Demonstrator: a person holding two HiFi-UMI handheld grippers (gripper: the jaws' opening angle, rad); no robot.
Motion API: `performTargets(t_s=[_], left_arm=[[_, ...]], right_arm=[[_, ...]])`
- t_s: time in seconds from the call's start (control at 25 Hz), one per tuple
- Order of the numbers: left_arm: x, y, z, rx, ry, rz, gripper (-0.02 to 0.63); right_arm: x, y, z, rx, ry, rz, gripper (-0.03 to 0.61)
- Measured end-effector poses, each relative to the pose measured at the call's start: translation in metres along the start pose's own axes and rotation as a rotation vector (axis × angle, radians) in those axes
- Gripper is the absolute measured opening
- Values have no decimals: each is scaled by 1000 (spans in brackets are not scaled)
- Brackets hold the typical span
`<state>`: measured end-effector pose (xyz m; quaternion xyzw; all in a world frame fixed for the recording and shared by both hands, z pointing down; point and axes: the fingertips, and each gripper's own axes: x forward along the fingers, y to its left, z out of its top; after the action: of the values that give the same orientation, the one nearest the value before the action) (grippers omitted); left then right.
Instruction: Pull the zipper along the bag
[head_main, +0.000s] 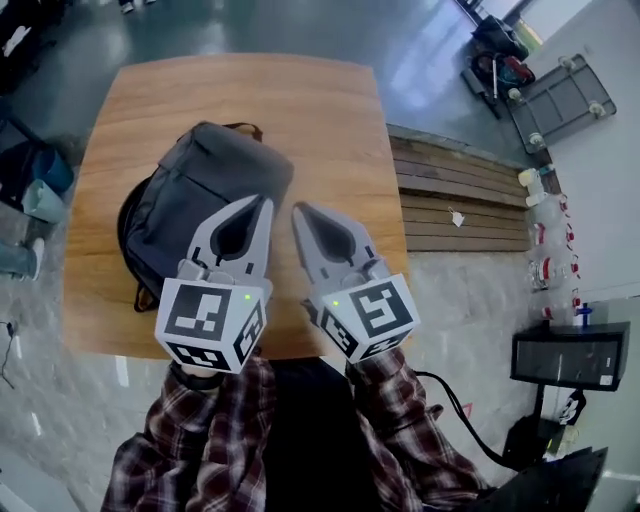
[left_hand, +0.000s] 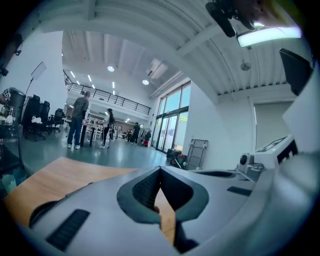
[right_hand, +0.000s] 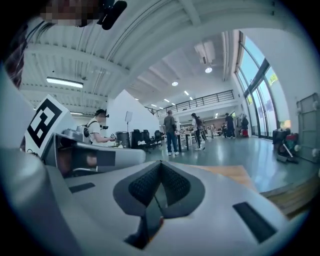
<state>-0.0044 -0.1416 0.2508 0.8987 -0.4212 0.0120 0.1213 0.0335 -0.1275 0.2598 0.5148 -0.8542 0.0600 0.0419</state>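
A dark grey backpack (head_main: 205, 195) lies on the left half of a wooden table (head_main: 330, 120), its black strap curling off its near-left side. In the head view my left gripper (head_main: 267, 204) is shut and empty, its tip over the backpack's right edge. Just to its right my right gripper (head_main: 299, 209) is shut and empty too, over bare wood. Both gripper views look level across the hall, over the table. The left gripper (left_hand: 160, 169) and the right gripper (right_hand: 161, 163) each show closed jaws with nothing between them. No zipper pull is visible.
A slatted wooden bench (head_main: 460, 195) adjoins the table's right side. Beyond it are a metal cart (head_main: 560, 95) and a black box (head_main: 570, 355) on the floor. Bags lie on the floor to the left (head_main: 40, 185). People (right_hand: 172, 131) stand far off in the hall.
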Motion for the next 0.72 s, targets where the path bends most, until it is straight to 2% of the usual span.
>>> performTargets(t_s=[0.12,0.24,0.36,0.72], left_arm=[[-7,-14,23,38,-59,-18,8],[-11,-29,31,74,-90,-31,8],[-12,-35,32,105,-95,-32,8],[-25,-37,28,115,-95,-18,8]], right_arm=[[-12,5,18,8,-38,-22,9],[-21,8,22,7,-46,-24,9],[-24,9,23,4,-54,-38,9],[-37,16,30,-28,-74,-42,8]])
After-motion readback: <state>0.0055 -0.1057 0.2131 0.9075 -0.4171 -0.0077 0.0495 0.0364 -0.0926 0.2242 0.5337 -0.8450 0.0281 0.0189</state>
